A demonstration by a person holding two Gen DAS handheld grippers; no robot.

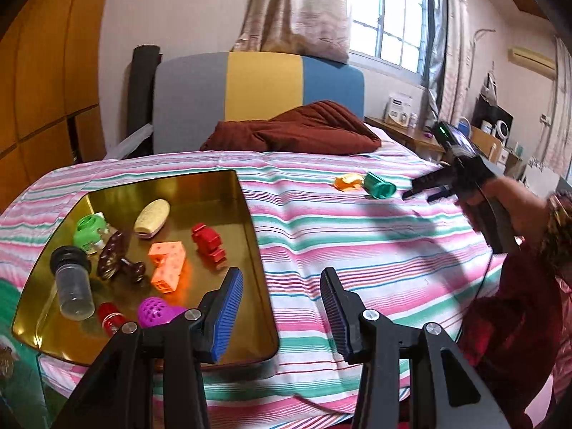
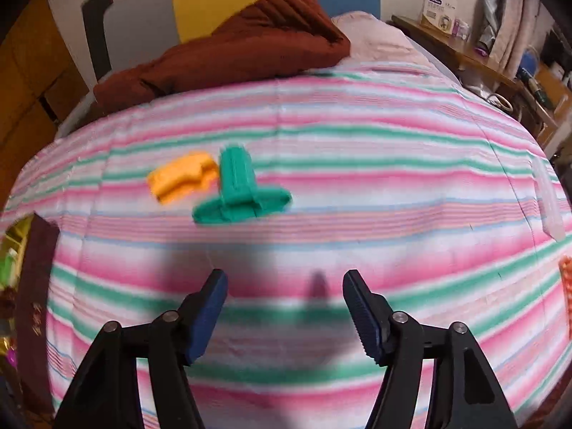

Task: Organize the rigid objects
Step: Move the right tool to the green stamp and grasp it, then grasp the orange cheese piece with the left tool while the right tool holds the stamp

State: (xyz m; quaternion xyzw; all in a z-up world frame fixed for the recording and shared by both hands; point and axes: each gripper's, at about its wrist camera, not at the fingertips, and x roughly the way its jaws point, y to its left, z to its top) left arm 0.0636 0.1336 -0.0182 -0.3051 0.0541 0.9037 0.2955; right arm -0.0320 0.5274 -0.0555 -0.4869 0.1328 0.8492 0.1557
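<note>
gold tray (image 1: 246, 214): holds small toys | both hand-held grippers: jaws apart, empty

Daylight from window (image 1: 389, 18); right wrist view motion-blurred, fisheye edges.

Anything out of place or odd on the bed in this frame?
Yes. The orange plastic piece and the teal flanged plastic part lie loose on the striped bedspread, apart from the other toys gathered in the gold metal tray. Nothing looks spilled or damaged.

A daylit barred window (image 1: 389, 18) with curtains (image 1: 296, 7) sits above the striped bed (image 1: 357, 236).
</note>
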